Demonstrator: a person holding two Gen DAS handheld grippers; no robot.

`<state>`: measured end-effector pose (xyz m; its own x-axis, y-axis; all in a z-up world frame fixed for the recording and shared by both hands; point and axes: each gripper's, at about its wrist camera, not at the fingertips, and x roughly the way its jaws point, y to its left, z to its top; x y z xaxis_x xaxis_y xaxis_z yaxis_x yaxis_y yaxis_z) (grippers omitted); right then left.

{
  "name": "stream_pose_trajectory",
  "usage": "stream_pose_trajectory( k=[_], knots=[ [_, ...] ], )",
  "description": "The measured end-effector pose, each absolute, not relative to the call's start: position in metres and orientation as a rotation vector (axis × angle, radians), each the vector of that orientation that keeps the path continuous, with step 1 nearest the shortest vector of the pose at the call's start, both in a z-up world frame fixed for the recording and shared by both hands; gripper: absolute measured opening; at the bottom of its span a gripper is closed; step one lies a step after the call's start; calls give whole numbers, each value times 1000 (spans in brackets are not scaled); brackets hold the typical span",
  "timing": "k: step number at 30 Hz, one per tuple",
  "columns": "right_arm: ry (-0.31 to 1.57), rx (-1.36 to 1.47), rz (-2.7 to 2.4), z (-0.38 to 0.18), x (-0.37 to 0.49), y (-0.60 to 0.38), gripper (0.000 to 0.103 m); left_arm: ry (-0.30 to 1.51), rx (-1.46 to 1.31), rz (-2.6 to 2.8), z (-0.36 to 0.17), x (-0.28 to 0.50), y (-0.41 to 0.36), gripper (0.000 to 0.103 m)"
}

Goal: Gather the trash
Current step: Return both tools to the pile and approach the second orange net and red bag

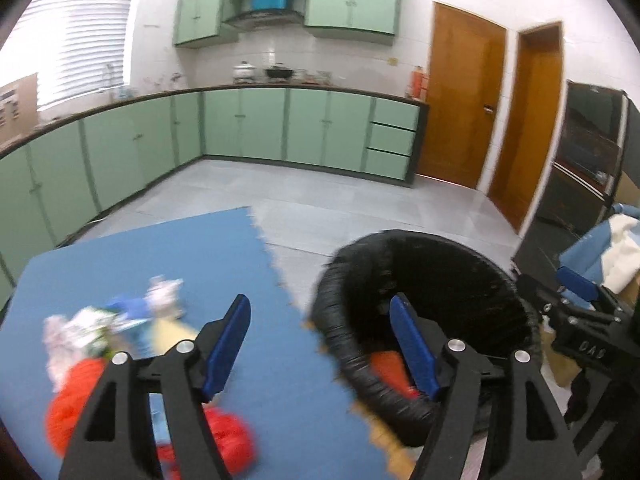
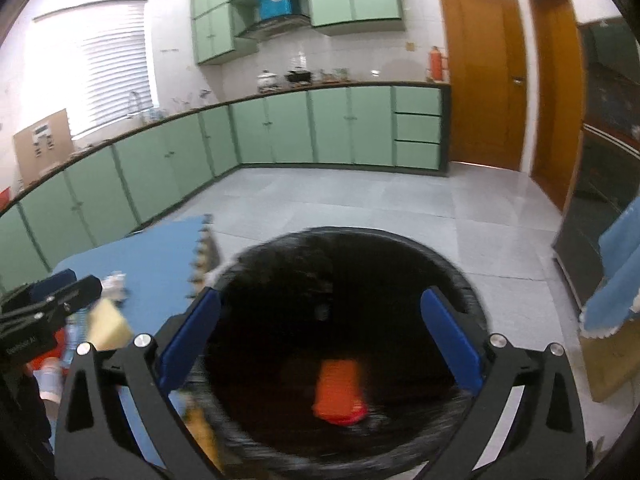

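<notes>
A round bin lined with a black bag [image 1: 424, 280] stands on the floor beside a blue foam mat [image 1: 180, 256]. An orange-red piece of trash [image 2: 340, 392] lies inside it, seen in the right wrist view, where the bin [image 2: 340, 264] fills the middle. My right gripper [image 2: 320, 340] is open and empty above the bin's mouth. My left gripper [image 1: 320, 344] is open and empty over the mat's edge. A blurred pile of trash [image 1: 116, 332] lies on the mat at the left: white wrappers, blue pieces, a tan piece and red-orange items [image 1: 228, 436].
Green base cabinets [image 1: 248, 124] run along the far walls, with wooden doors [image 1: 464, 100] at the right. A dark cabinet [image 1: 588, 152] and blue and white cloth [image 1: 612, 252] sit at the right. The floor is grey tile [image 1: 360, 200].
</notes>
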<state>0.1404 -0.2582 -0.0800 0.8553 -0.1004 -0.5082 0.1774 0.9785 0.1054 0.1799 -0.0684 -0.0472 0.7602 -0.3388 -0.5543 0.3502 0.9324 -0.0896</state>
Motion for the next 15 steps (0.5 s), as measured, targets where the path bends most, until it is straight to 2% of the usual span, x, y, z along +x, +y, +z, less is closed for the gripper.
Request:
stream_pose_trajectory(
  k=[7, 15],
  knots=[
    [538, 123, 26, -73, 149, -167, 98, 572, 45, -180, -47, 152, 21, 71],
    [567, 57, 119, -95, 155, -83, 98, 599, 35, -68, -70, 132, 82, 71]
  ],
)
